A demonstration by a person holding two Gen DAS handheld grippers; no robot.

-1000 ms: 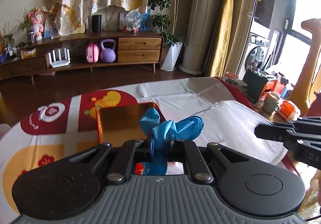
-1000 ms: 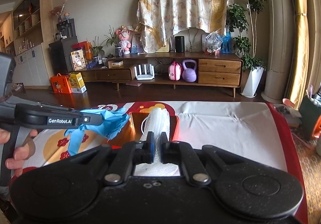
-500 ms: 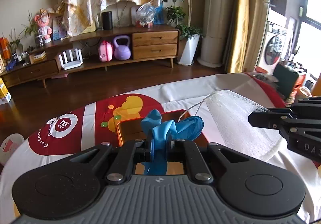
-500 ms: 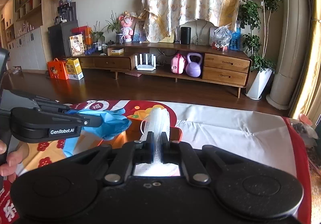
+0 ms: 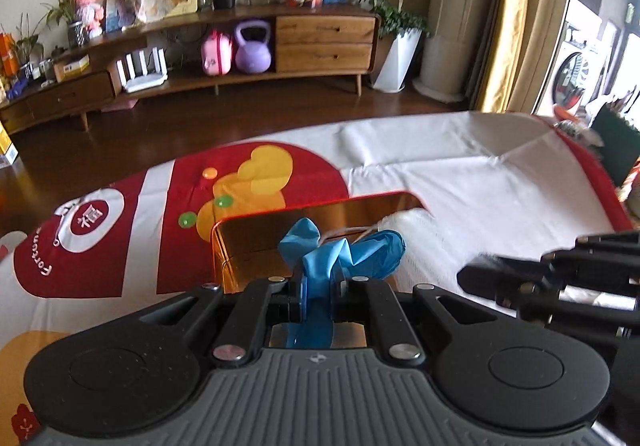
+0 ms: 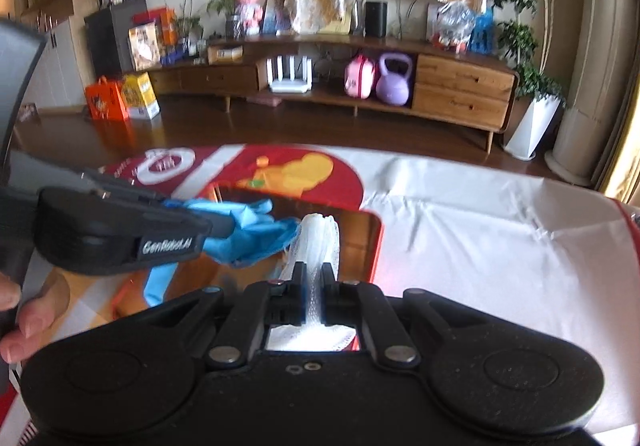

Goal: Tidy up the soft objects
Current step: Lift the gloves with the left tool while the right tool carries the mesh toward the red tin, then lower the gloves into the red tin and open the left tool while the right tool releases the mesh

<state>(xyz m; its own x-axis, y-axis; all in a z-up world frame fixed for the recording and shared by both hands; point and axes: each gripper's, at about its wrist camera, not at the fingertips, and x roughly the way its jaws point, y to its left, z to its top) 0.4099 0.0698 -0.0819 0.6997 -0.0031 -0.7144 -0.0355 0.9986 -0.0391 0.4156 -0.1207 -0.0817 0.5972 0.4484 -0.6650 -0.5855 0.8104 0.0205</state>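
Tools both clamped: left tool (image 5: 318, 282) on glove (image 5: 340, 252), right tool (image 6: 314, 282) on mesh (image 6: 318, 234), over tray (image 5: 256, 242). Risk: snagging together on release.

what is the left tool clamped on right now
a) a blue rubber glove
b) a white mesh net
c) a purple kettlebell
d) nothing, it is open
a: in the left wrist view the left tool is shut on the blue rubber glove, which hangs over the orange tray; the white mesh net is in the right tool.
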